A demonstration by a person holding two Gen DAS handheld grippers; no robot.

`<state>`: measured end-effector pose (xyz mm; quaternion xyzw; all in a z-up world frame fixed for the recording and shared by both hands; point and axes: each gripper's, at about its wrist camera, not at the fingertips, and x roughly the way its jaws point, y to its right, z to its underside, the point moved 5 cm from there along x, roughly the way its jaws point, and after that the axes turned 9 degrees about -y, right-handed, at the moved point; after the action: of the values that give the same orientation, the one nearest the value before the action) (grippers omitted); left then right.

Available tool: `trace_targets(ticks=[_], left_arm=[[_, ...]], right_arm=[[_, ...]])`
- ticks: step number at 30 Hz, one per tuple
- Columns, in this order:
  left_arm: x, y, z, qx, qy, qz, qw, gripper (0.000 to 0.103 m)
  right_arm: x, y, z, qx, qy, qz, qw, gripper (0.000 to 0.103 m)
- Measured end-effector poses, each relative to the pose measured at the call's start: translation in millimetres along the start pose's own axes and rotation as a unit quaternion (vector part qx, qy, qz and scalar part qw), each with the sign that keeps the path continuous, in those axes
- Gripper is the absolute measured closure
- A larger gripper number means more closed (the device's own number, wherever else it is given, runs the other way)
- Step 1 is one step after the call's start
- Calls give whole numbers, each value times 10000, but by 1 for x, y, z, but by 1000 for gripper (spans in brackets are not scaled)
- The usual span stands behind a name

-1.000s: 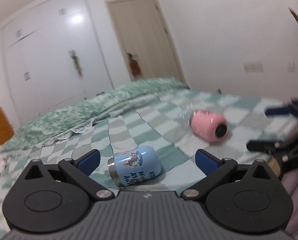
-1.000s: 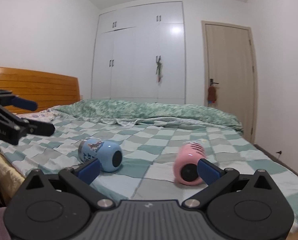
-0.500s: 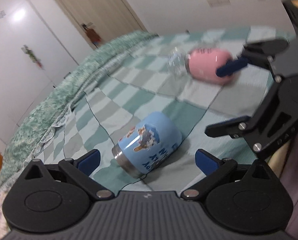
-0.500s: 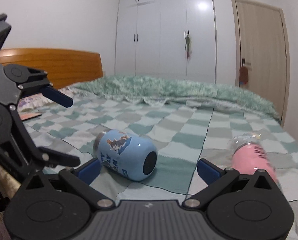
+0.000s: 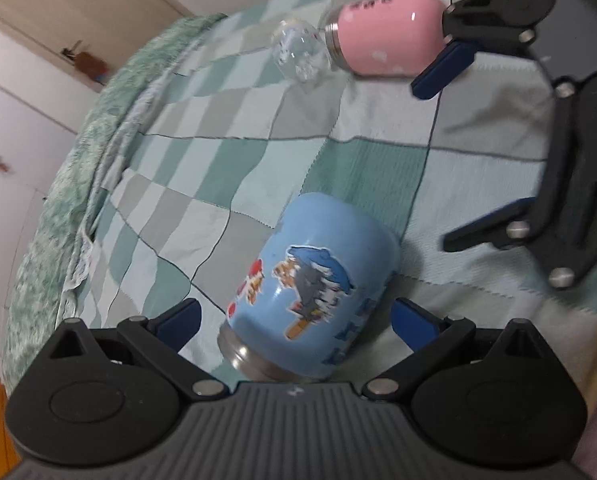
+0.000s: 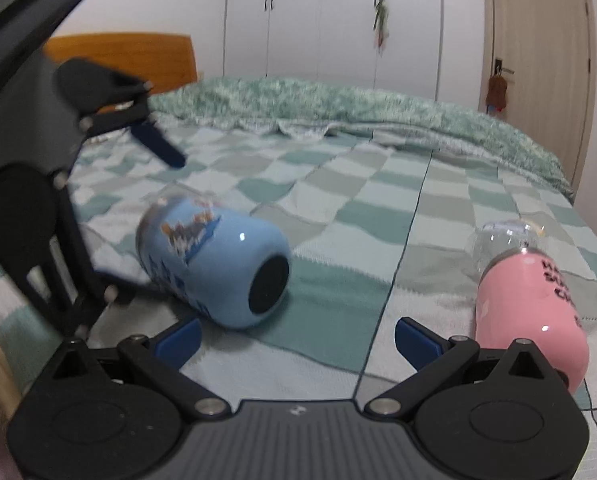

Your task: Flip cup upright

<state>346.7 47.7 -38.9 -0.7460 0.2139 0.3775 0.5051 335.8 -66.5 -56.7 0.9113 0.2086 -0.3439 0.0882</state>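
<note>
Blue cup (image 5: 314, 284) lies on its side on the bed (image 5: 234, 128), on the green-and-white checked cover. Cartoon sticker faces up. Its steel rim end points toward the left gripper (image 5: 294, 316); its dark base points toward the right gripper (image 6: 298, 338).

Left gripper: jaws spread wide, one blue fingertip (image 5: 178, 318) on each side of the cup's rim end. The cup sits between the jaws, close in against the gripper body. Neither pad clearly touches the cup; small gaps show on both sides. Seen from the right wrist camera, the left gripper (image 6: 138, 216) straddles the blue cup (image 6: 214, 264) from the far left, upper finger above it, lower finger low beside it.

Right gripper: jaws spread, nothing between them but bed cover. The blue cup lies ahead and to the left of the jaws, just past the left fingertip. From the left wrist camera, the right gripper (image 5: 474, 148) is well off to the right of the cup.

Pink cup (image 6: 530, 312) also on its side, just beyond the right jaw, with a clear domed lid (image 6: 502, 240) at its far end. It is well apart from the blue cup.

Background: white wardrobe (image 6: 330, 20), wooden door (image 6: 538, 48), wooden headboard (image 6: 138, 60).
</note>
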Motion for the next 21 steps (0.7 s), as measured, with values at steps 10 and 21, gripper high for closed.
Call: trace_targets(ticks=[10,21], left_arm=[[43,2,-15,963,1,574,9937,3],[51,8,-11,1044,29,680,9922,14]], right_arm=[[11,-1,-2,-157,-160,-66,9997,0],[14,1,-7,31,-183,9,9998,0]])
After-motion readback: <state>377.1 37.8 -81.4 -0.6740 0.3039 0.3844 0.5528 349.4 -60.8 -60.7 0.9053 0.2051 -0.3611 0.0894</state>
